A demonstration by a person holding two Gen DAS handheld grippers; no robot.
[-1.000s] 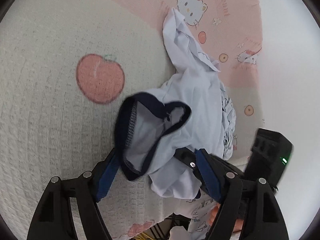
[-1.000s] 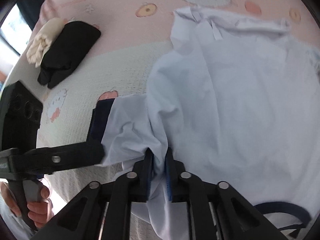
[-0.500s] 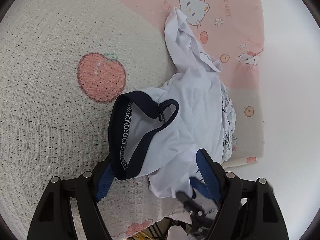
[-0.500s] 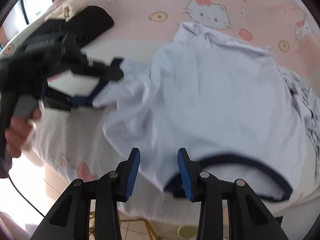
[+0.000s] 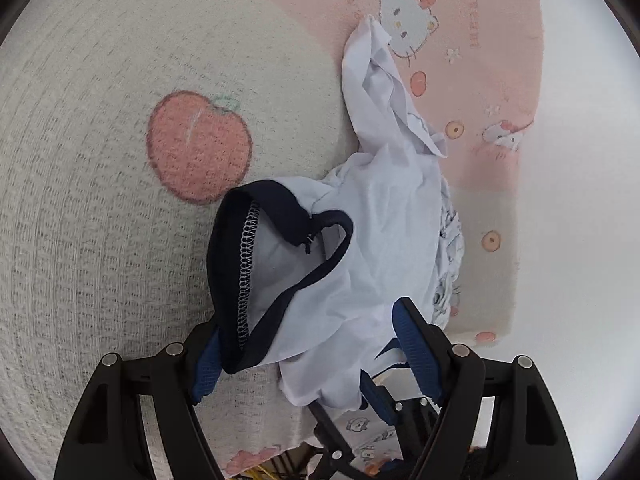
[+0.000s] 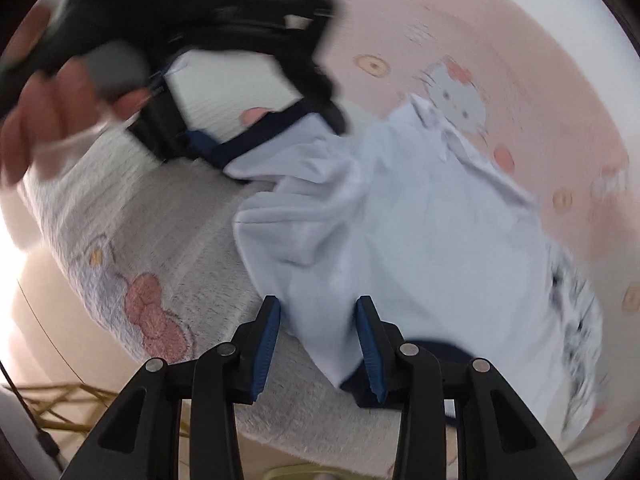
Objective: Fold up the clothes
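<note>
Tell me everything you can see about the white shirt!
The white shirt is thin, soft-looking cloth with dark navy trim around its openings and a pointed collar end toward the pink part of the blanket. It lies crumpled on the blanket. One trimmed opening gapes, showing white stitching inside. The left gripper has that trimmed part between its wide jaws. The right gripper, open, straddles a fold at another navy-trimmed edge.
</note>
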